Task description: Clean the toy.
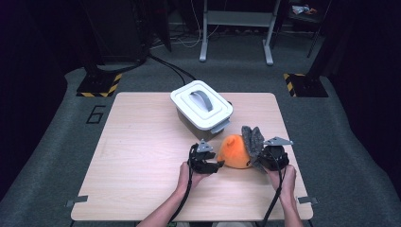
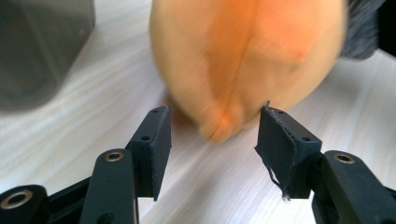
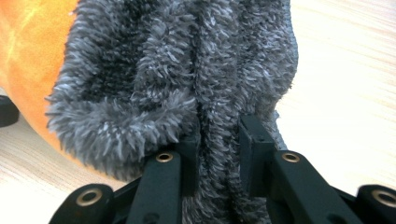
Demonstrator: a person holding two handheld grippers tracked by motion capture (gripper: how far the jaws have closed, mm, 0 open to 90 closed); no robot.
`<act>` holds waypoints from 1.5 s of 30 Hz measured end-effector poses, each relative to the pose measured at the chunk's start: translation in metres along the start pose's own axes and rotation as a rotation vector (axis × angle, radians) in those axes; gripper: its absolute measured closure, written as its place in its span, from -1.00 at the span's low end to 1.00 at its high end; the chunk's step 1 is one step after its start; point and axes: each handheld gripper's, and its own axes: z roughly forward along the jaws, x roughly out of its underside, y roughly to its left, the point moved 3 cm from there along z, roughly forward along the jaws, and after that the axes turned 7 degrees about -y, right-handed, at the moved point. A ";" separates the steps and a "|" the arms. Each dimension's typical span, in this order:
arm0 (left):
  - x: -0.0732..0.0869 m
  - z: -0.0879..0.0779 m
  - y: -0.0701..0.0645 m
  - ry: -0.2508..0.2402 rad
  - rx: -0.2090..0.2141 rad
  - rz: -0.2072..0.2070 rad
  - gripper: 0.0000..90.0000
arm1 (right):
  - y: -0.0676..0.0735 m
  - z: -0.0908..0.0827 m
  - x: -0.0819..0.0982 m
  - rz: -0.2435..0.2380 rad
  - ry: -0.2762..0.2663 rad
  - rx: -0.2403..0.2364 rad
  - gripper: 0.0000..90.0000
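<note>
An orange plush toy (image 1: 235, 151) lies on the wooden table (image 1: 142, 156) between my two grippers. A grey fuzzy cloth (image 1: 253, 138) drapes over its right side and stands up in folds. My left gripper (image 1: 218, 164) is at the toy's left, open. In the left gripper view its jaws (image 2: 212, 135) stand apart with a small orange nub of the toy (image 2: 243, 56) just ahead of the gap, untouched by the pads. My right gripper (image 1: 259, 161) is shut on a fold of the grey cloth (image 3: 187, 70), with the orange toy (image 3: 28, 56) behind at the left.
A white lidded box (image 1: 202, 104) with a grey handle stands just behind the toy, near the table's far middle. Its dark side (image 2: 42, 46) fills the upper left of the left gripper view. Bare tabletop stretches to the left and front.
</note>
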 end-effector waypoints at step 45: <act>-0.052 0.000 -0.032 -0.064 -0.033 0.287 0.85 | 0.041 -0.022 -0.041 -0.181 -0.059 0.050 0.61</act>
